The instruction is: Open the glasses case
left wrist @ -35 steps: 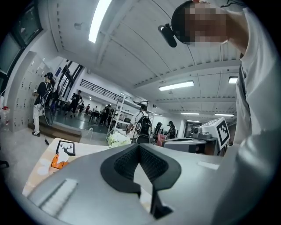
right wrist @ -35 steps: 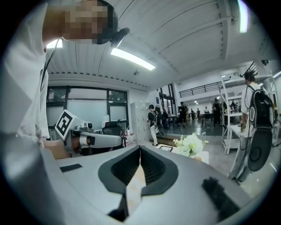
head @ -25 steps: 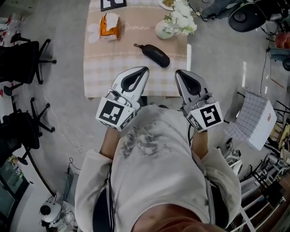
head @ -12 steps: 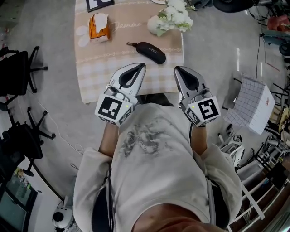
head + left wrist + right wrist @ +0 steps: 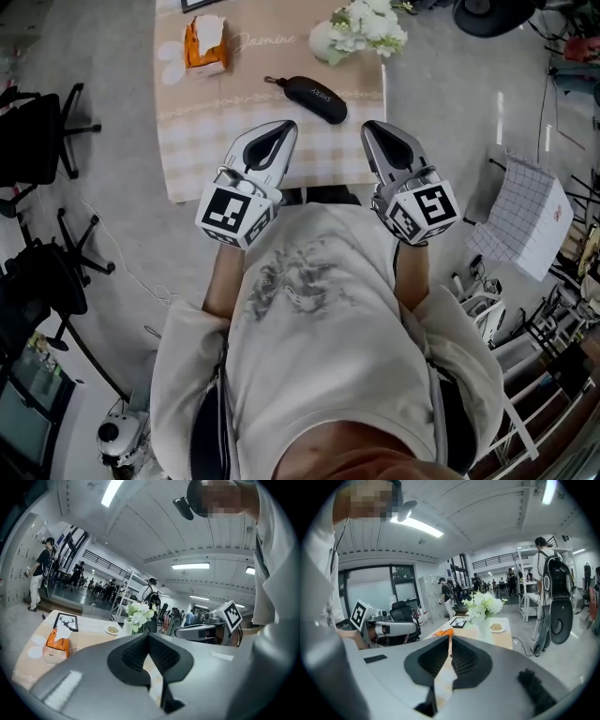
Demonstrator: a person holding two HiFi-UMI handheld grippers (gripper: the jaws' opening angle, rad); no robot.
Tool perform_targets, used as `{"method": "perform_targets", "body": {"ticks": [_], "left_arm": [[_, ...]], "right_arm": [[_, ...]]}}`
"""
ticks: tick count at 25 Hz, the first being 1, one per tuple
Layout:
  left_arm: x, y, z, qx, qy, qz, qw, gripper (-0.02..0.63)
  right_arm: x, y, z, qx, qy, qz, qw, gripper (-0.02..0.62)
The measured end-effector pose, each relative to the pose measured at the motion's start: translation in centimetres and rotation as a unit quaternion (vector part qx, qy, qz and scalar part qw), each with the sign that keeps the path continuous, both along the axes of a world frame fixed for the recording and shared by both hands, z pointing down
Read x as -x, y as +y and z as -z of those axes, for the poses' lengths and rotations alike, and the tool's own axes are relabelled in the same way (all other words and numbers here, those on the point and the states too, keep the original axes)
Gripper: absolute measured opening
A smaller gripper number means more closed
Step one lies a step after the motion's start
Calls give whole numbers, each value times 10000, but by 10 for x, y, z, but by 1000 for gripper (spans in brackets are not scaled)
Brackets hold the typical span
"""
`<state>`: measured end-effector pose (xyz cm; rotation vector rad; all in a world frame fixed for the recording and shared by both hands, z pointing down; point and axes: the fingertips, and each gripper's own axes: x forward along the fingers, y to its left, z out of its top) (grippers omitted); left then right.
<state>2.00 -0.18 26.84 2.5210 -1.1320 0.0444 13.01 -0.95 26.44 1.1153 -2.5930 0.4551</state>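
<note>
The left claw [image 5: 286, 127] and the right claw [image 5: 368, 127] hang side by side over the near edge of the worktop [image 5: 192, 150]. Each has its jaws pressed together on nothing. The black glasses case [image 5: 316, 99] lies beyond their tips, between an orange tissue pack [image 5: 206, 45] and a vase of white flowers [image 5: 358, 36].

The left gripper [image 5: 286, 127] and the right gripper [image 5: 368, 127] are sinking a little over the table's [image 5: 187, 159] near edge, and the glasses case [image 5: 316, 99] is drifting higher in the head view.
</note>
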Motion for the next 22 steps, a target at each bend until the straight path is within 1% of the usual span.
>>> {"method": "perform_targets", "body": {"ticks": [4, 9, 12, 14, 17, 22], "left_arm": [[-2, -6, -11, 154, -18, 138, 9998, 2], [-8, -14, -23, 351, -78, 210, 9991, 3], [-15, -21, -32, 448, -108, 234, 9987, 3], [-21, -25, -39, 512, -132, 240, 9983, 3], [-30, -26, -51, 616, -181, 229, 9977, 3], [-42, -26, -71, 745, -220, 311, 9965, 3]], "right_arm": [[-7, -14, -14, 102, -93, 52, 9999, 18], [-22, -34, -33, 199, 80, 128, 9997, 18], [-39, -48, -44, 256, 168, 39, 9995, 20], [-51, -58, -50, 284, 189, -25, 9994, 32], [-62, -68, -59, 309, 226, -27, 9993, 74], [-59, -70, -81, 488, 206, 118, 9985, 83]]}}
